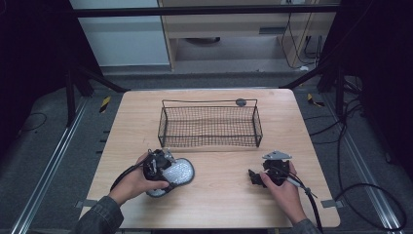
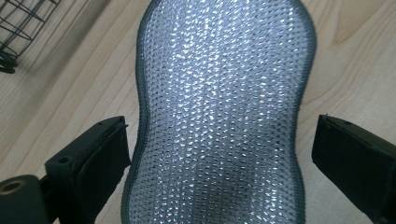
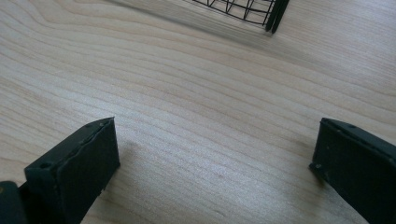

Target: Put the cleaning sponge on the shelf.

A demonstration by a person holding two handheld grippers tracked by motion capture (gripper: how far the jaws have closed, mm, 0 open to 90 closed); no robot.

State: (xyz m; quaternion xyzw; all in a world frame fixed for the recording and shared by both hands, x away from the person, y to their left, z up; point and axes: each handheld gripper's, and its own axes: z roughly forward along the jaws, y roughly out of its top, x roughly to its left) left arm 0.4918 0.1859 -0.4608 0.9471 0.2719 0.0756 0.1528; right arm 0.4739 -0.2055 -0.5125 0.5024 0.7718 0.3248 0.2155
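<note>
Nearby, wire basket (image 1: pixel 209 126) stands beyond the silver scrubber (image 1: pixel 176 173)

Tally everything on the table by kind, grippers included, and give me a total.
Silver scouring pad: 1
Black wire basket: 1
Grippers: 2, left gripper open around the pad, right gripper open over bare table
Total: 4

A square table of pale, light-grained wood with rounded corners (image 1: pixel 219 195) carries two things. Toward twelve o'clock from its middle stands a black wire-mesh basket, long and rectangular (image 1: pixel 209 126) (it sits flat on the top). At about eight o'clock lies a silvery, glittering woven scouring pad with a dark grey stitched edge and a pinched waist (image 1: pixel 176 173), flat on the wood, well apart from the basket.
</note>
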